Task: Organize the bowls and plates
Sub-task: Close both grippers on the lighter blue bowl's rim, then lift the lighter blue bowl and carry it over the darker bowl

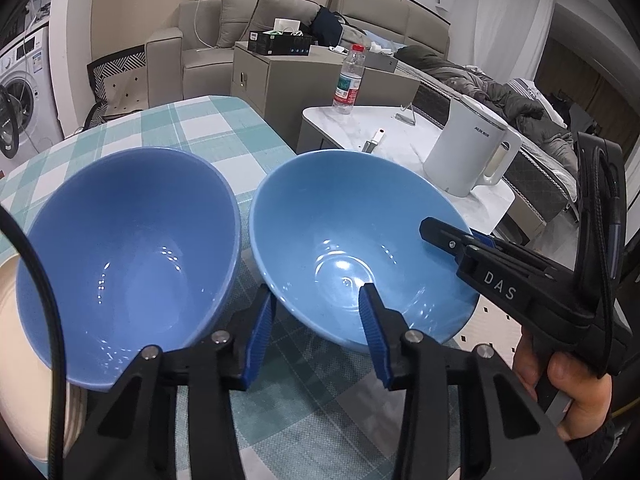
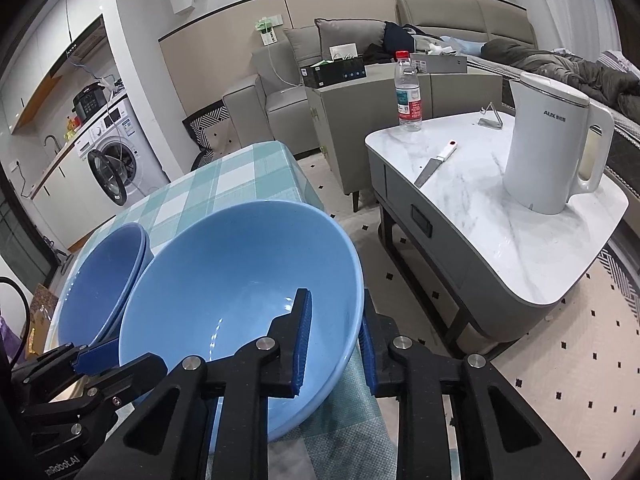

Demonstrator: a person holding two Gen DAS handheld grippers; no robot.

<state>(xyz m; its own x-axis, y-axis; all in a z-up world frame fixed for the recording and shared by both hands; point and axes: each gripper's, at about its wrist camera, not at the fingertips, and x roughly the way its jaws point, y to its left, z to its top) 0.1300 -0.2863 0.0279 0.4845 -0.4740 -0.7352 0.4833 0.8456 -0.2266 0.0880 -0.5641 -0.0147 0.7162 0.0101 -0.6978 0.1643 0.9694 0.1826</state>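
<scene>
On the checked tablecloth (image 1: 208,120) two blue bowls sit side by side; the right gripper (image 2: 334,344) is clamped on the near rim of the lighter bowl (image 2: 224,280); the left gripper (image 1: 316,336) stands narrowly parted between the bowls, gripping neither the darker bowl (image 1: 132,248) nor its neighbour.

A beige sofa (image 2: 280,80) lines the far wall, a washing machine (image 2: 116,160) left, seemingly a kitchen nook.
</scene>
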